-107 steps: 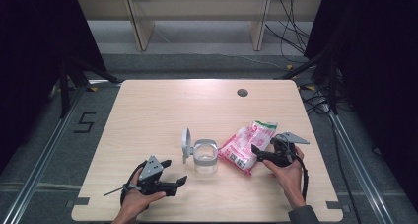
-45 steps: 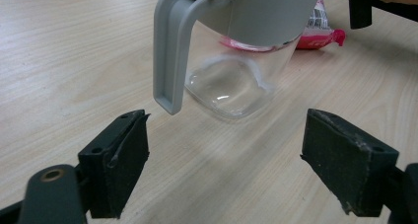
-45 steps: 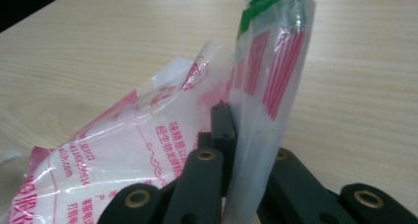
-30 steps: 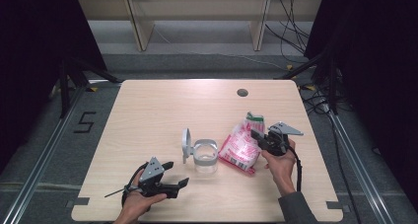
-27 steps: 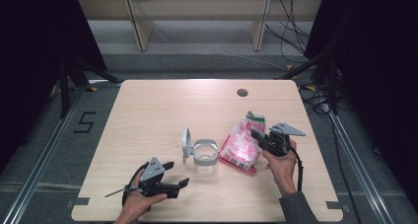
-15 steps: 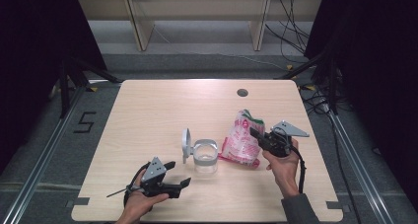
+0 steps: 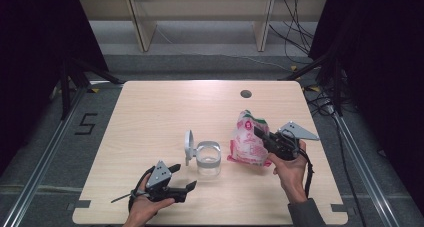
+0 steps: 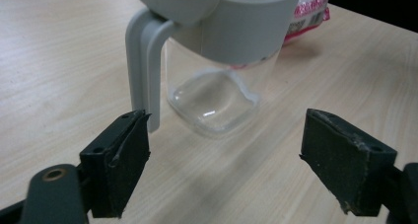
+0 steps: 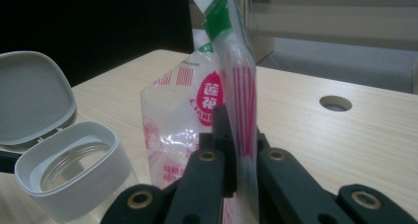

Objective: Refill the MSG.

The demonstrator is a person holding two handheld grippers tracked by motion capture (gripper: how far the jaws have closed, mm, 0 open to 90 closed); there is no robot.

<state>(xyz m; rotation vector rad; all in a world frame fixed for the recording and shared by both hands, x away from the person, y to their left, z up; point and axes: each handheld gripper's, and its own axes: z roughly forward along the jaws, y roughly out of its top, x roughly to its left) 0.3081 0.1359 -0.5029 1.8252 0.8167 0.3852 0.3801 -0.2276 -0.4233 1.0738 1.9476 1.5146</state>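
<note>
Right gripper (image 7: 260,136): clamped on bag (image 7: 247,143), held upright
Left gripper (image 7: 184,177): wide open, empty, near jar (image 7: 207,158)
Jar lid (image 7: 189,145): flipped open

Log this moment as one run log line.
right gripper: shut on pink bag, raised upright | left gripper: open, facing clear container | container lid: open

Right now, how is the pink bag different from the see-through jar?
The pink bag is soft, printed and pinched upright by the right gripper; the jar is clear, hard and stands alone with its grey lid flipped open. The left gripper is open near the jar. Both are on the table.
</note>
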